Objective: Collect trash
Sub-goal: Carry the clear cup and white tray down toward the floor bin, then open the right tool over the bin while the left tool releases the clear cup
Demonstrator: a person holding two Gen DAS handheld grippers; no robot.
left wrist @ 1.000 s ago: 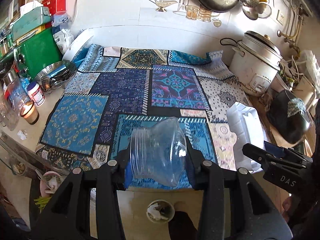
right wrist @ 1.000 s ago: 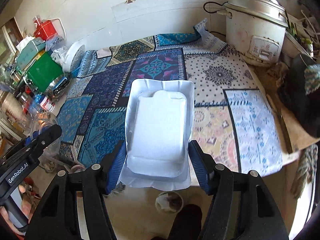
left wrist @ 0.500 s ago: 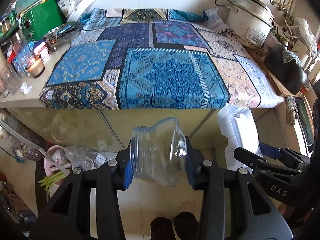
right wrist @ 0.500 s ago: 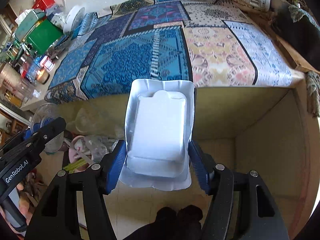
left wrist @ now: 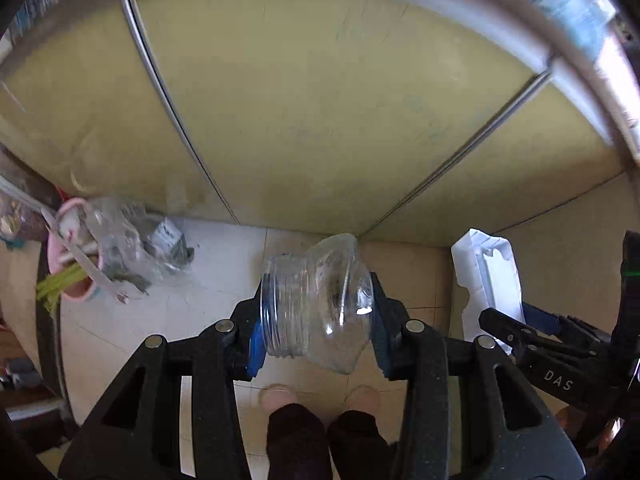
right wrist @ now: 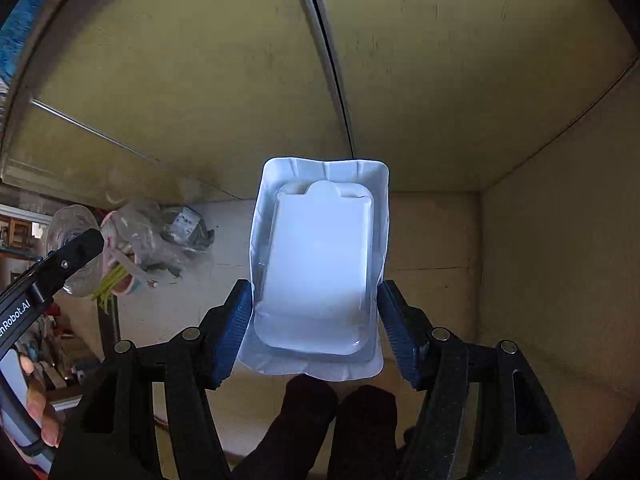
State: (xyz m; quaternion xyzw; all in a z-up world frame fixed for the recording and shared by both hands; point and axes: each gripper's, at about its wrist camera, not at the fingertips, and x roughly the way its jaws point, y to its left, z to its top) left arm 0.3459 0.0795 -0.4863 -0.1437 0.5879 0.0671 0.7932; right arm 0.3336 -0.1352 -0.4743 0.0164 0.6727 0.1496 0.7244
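While the left gripper's (left wrist: 316,320) jaws clamp the clear jar (left wrist: 316,308), the right gripper's (right wrist: 316,320) pinch the white tray (right wrist: 320,268).

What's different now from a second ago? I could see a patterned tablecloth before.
Both grippers have come down from above the table to the floor in front of the yellow cabinet doors, toward the pink bin with its clear bag. Unchanged: the left gripper holds the crushed clear bottle, the right gripper the white tray.

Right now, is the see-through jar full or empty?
Empty. The clear jar in the left gripper lies sideways, and the floor shows through it.
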